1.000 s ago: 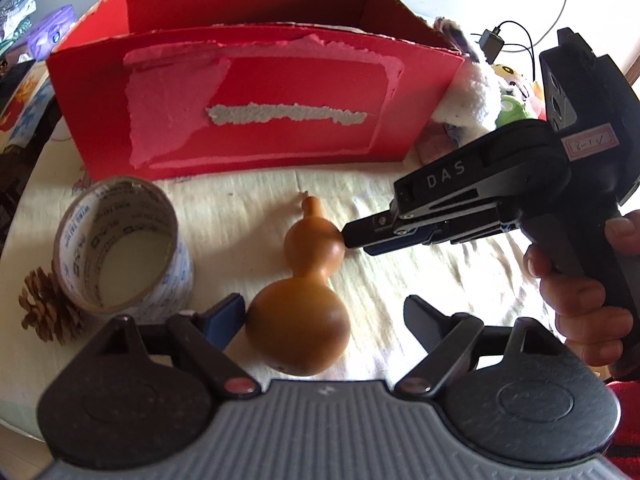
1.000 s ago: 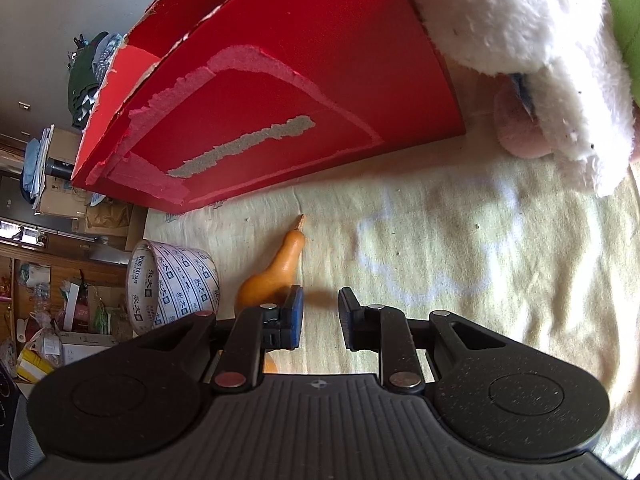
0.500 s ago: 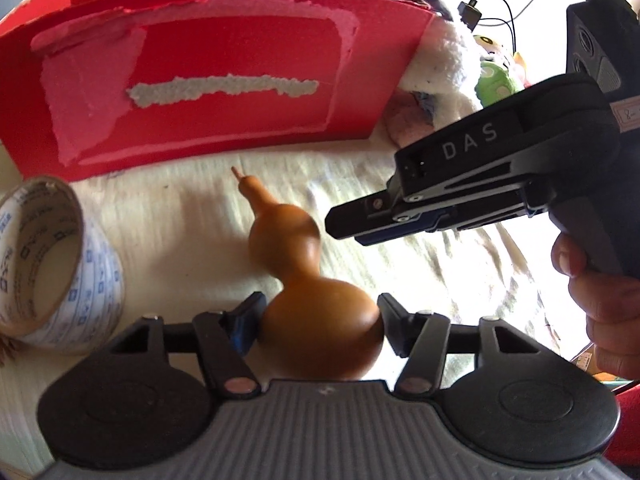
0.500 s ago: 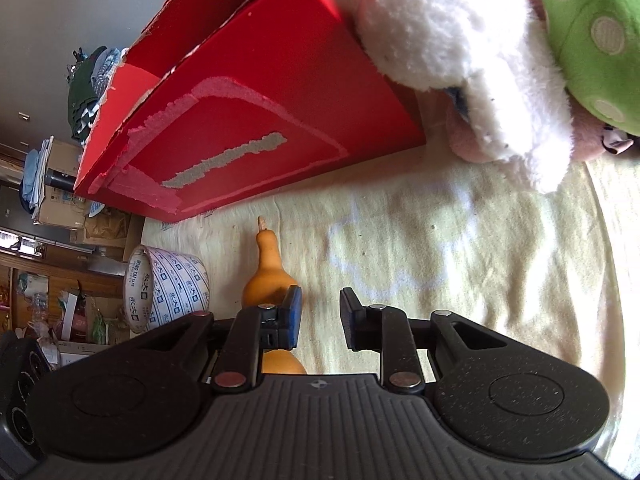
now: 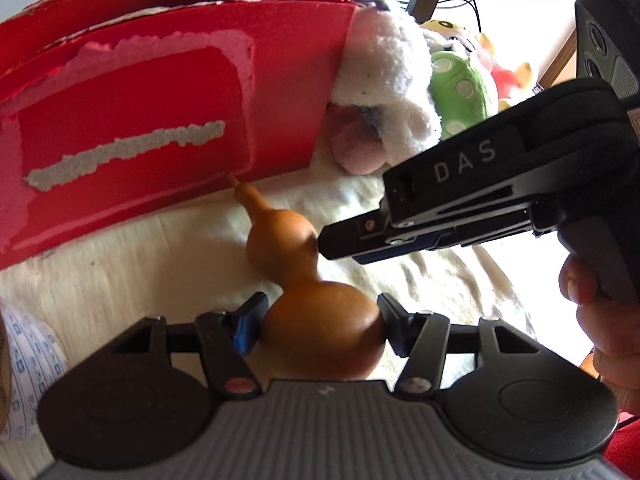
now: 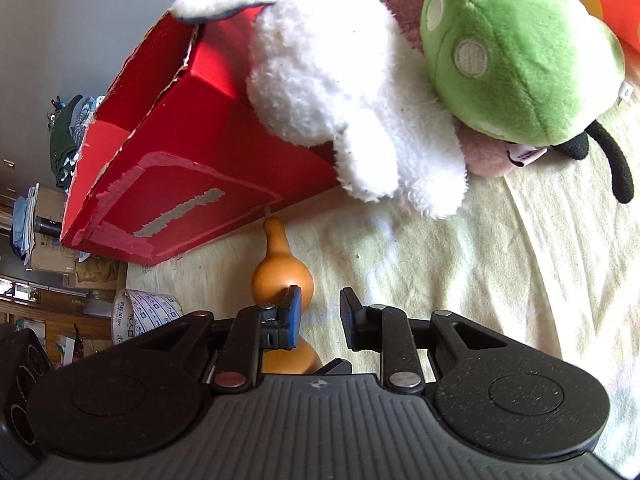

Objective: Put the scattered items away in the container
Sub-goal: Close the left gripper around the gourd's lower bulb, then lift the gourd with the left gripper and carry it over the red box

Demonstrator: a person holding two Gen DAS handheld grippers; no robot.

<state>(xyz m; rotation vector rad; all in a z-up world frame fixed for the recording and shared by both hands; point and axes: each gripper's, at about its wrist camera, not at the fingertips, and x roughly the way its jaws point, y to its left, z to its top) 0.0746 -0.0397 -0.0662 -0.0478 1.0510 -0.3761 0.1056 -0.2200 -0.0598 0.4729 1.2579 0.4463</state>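
The left gripper [image 5: 320, 322] has its jaws pinching the fat lower bulb of the gourd [image 5: 316, 320] — one finger on each side, both touching it. The gourd lies on the cream cloth [image 5: 120, 264], its thin stem pointing straight ahead of the jaws at the red box [image 5: 160, 120], the tip just about touching the box's front wall. The right gripper [image 6: 320, 316] has its jaws spread with nothing between them — the gourd's upper bulb sits just to the left of its left finger. A white plush [image 6: 344, 80] and a green plush [image 6: 520, 52] lie further ahead, and a tape roll [image 6: 144, 314] sits off to the left.
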